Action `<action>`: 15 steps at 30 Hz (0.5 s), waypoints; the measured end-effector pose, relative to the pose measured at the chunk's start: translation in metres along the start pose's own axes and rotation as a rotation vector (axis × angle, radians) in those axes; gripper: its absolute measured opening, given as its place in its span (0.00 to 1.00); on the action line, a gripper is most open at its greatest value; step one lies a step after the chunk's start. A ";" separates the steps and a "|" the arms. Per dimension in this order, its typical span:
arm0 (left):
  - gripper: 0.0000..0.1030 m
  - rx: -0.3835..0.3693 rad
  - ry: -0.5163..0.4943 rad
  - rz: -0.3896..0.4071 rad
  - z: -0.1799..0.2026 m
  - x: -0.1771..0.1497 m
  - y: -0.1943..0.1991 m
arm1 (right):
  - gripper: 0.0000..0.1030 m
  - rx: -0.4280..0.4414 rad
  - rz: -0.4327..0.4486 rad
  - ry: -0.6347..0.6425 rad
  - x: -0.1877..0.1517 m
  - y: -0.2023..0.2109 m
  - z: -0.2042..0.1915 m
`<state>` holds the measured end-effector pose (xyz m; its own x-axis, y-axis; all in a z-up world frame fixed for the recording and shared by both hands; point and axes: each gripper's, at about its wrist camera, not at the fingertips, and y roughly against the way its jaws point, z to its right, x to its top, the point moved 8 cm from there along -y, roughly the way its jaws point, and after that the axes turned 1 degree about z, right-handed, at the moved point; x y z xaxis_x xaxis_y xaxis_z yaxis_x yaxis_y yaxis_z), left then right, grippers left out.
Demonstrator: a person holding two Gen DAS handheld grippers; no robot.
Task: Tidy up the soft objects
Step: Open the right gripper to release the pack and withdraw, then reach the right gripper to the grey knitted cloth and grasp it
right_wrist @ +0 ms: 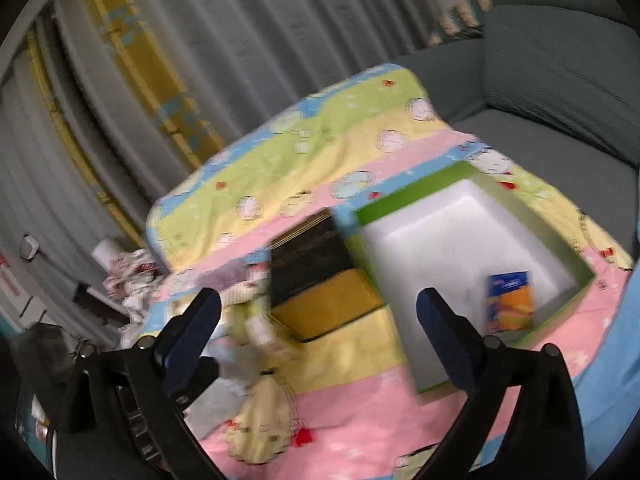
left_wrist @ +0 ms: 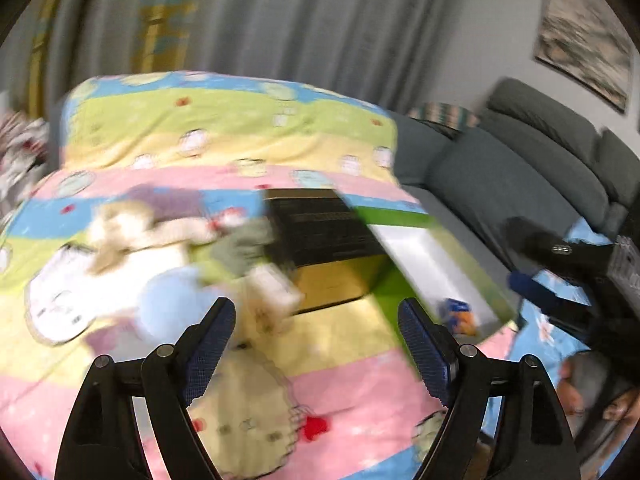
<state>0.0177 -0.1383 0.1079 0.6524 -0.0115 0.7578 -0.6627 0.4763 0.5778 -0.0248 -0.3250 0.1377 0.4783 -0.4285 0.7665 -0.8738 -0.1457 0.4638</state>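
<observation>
Left view shows soft toys (left_wrist: pixel 168 236); right view (blurred) packet (right_wrist: pixel 510 300).

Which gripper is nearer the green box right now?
Right. The right gripper hovers at the green box's near-left wall; the left gripper sits farther left, facing the soft toys.

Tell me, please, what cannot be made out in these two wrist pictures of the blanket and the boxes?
- Soft toys, left wrist view: motion blur smears them; their count and kinds are unclear.
- Black and gold box, right wrist view: its lettering is blurred.
- Small packet in the green box: print too blurred to read.
- Right gripper, left wrist view: only one blurred fingertip is clear.
</observation>
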 end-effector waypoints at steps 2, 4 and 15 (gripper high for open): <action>0.81 0.037 0.061 -0.003 -0.031 -0.006 0.011 | 0.98 0.053 -0.019 0.035 -0.008 -0.002 -0.021; 0.81 0.082 0.113 -0.010 -0.055 -0.012 0.018 | 0.99 0.067 -0.032 0.069 -0.012 -0.006 -0.037; 0.81 0.222 0.200 -0.003 -0.118 -0.010 0.078 | 0.99 0.184 -0.111 0.096 -0.036 -0.014 -0.095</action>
<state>0.0027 0.0025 0.1103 0.6995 0.1716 0.6937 -0.7104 0.2721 0.6491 -0.0212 -0.2229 0.1454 0.5708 -0.3156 0.7580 -0.8123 -0.3512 0.4656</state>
